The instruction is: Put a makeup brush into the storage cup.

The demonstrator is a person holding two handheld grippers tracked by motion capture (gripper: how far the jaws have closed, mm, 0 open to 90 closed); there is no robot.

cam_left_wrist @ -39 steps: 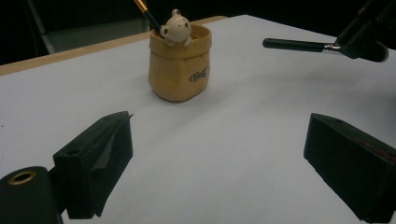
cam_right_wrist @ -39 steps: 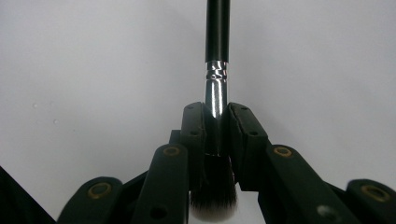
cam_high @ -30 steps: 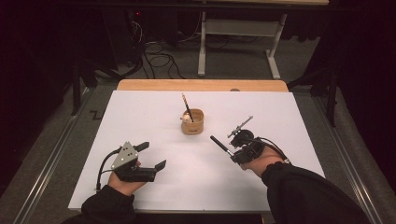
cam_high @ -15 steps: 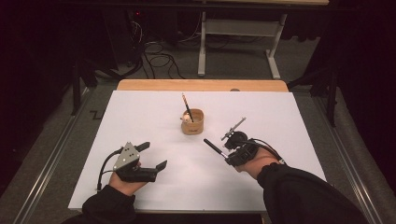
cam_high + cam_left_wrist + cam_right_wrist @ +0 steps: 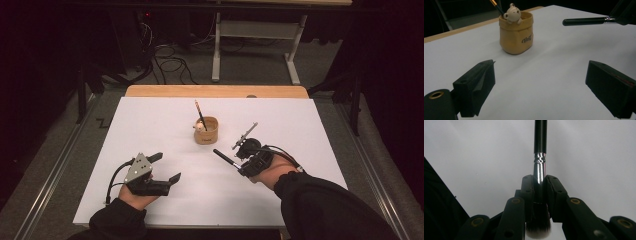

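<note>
- Near the middle of the white table top, a small tan holder shaped like a soft bag is set upright; it serves as the landmark here.
- Inside the holder, a slim dark brush with an orange band is leaned against the rim, its handle rising up and away from the person.
- At the holder's rim, a little pale bear figure is seen peeking over the front edge, beside the leaning brush.
- On the holder's front wall, dark script lettering is printed; it cannot be read.
- To the right of the holder and nearer the person, the right gripper is held in a hand above the table, its jaws clamped on a makeup brush.
- In the right gripper view, the makeup brush is gripped at its silver ferrule, with the black handle pointing away from the jaws and the soft bristle tuft at their base.
- The handle tip is aimed toward the holder's near side but is kept apart from it.
- To the left of the holder and nearer the person, the left gripper is held low over the table, jaws spread wide with nothing between them.
</note>
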